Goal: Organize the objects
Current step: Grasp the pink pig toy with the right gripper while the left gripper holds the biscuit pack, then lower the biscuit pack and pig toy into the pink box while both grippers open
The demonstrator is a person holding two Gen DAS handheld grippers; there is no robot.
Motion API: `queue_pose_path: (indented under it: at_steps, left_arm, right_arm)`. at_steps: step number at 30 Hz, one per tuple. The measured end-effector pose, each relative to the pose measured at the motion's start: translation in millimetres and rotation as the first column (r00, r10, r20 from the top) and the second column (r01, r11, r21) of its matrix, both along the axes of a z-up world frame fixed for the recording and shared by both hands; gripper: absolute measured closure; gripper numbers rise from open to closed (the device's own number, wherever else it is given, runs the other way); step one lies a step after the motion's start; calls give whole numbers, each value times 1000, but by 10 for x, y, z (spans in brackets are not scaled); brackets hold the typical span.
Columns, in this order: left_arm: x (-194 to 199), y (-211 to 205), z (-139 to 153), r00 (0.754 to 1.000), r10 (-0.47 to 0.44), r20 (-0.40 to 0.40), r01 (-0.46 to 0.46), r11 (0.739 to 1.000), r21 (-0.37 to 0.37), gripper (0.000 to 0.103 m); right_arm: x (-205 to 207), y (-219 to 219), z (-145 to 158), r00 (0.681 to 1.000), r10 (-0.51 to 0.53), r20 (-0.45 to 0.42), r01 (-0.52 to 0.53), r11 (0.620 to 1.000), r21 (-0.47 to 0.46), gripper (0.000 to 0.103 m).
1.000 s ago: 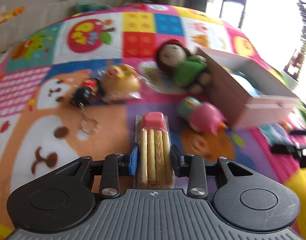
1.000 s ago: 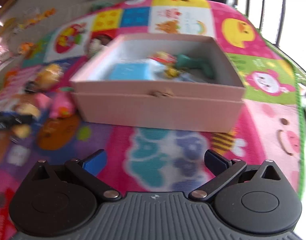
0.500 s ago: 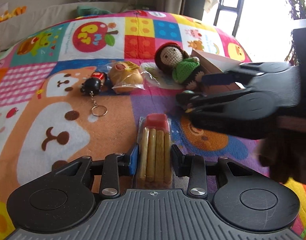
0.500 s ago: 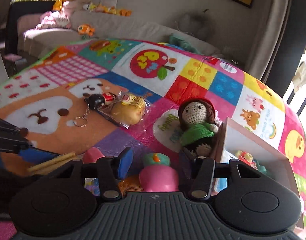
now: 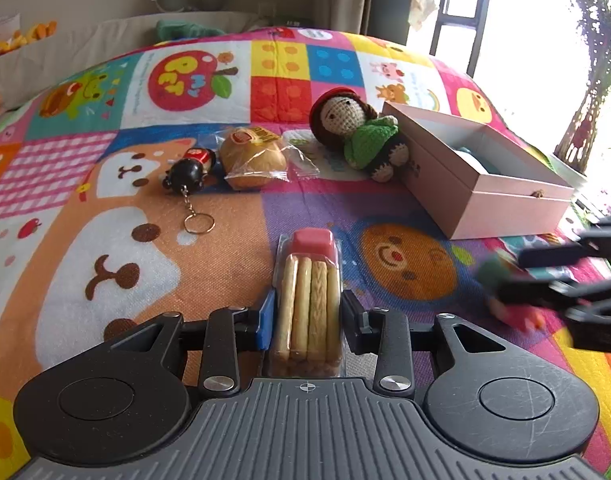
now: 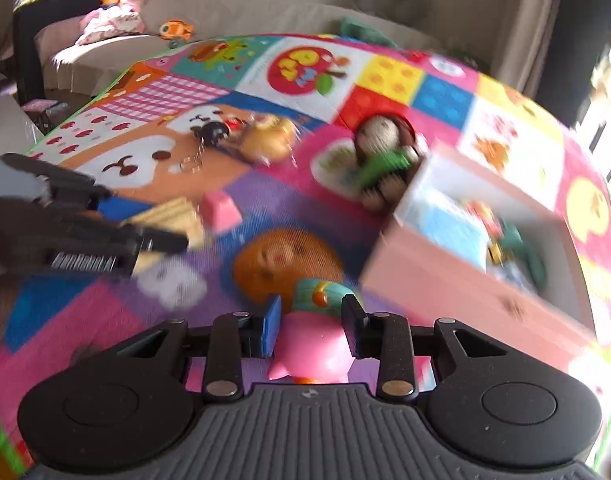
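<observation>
The open pink cardboard box [image 5: 465, 184] sits near the right edge of the colourful patchwork play mat [image 5: 105, 264], a crocheted doll in a green jumper [image 5: 359, 132] leaning on its wall, with bare mat in front. The left gripper [image 5: 305, 312], tilted down, clasps a clear packet of biscuit sticks with a red cap [image 5: 309, 296] resting on the mat. The right gripper [image 6: 311, 318], angled down beside the box, has just clamped onto a pink and teal plastic toy [image 6: 313, 340].

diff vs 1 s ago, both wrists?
The right gripper swung from in front of the pink box over to the pink and teal toy; its jaws have just been closing and now clamp the toy, which is gone from its spot beside the box. Unchanged: left gripper holding the biscuit pack; doll, bun and keychain on the mat.
</observation>
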State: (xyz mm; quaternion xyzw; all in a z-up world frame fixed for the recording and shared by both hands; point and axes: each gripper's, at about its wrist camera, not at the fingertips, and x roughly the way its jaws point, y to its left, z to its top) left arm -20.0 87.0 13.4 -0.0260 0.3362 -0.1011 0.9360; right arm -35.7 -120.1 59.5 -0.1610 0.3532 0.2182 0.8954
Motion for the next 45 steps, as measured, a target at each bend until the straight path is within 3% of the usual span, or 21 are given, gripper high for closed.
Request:
queue_pose_path:
  at_steps: [4, 6, 8, 13, 14, 15, 16, 22, 28, 32, 36, 39, 41, 43, 45]
  left_arm:
    - [-26, -63, 12, 999, -50, -16, 50, 998, -31, 65]
    - [-54, -130, 7, 997, -74, -15, 74, 997, -19, 65]
    - [-79, -186, 5, 997, -80, -16, 80, 997, -2, 65]
    - [-94, -208, 5, 998, -52, -23, 51, 999, -17, 65]
    - [-97, -208, 7, 999, -47, -25, 47, 999, -18, 65]
    - [-104, -206, 18, 999, -44, -29, 43, 999, -20, 66]
    - [-111, -199, 23, 999, -42, -33, 42, 999, -25, 66]
    - [-43, -169, 203, 996, -76, -43, 69, 988, -137, 67]
    - [262, -611, 740, 982, -168, 83, 179, 974, -142, 67]
    - [706, -1113, 903, 972, -208, 112, 227, 953, -200, 67]
    - [1189, -1644, 748, 987, -122, 100, 144, 956, -257, 67]
    - [1373, -1967, 529, 992, -68, 108, 92, 968, -233, 67]
    - [1431, -2071, 377, 997, -43, 68, 55, 979, -197, 67]
    - [1433, -2093, 256, 998, -59, 8, 59, 985, -163, 66]
    - [1356, -2062, 213, 995, -102, 2, 101, 983, -152, 66]
  right_arm:
    - [-118, -209, 47, 999, -41, -30, 42, 998, 37, 66]
    - [-132, -241, 41, 998, -63, -21, 64, 997, 49, 44]
    - [-96, -257, 11, 997, -77, -32, 79, 994, 71, 37]
    - [82, -225, -119, 991, -78, -107, 92, 987, 131, 37]
    - [106, -207, -143, 990, -73, -121, 89, 987, 133, 41]
    - [117, -190, -153, 989, -64, -132, 81, 988, 130, 52]
    - [107, -184, -147, 990, -53, -132, 70, 989, 129, 54]
    - [-85, -459, 107, 998, -51, -28, 56, 982, 179, 55]
    - [-154, -1018, 374, 972, -216, 88, 187, 946, 263, 55]
    - [-100, -1290, 401, 942, -314, 117, 270, 918, 292, 55]
    - [-33, -1455, 378, 920, -379, 102, 334, 893, 301, 55]
    - [-49, -1520, 356, 910, -402, 101, 357, 885, 298, 55]
    - [-90, -1573, 347, 908, -407, 101, 363, 884, 296, 55]
    - [-100, -1620, 324, 906, -411, 96, 370, 883, 287, 55]
    - [-91, -1637, 304, 903, -420, 91, 381, 881, 279, 55]
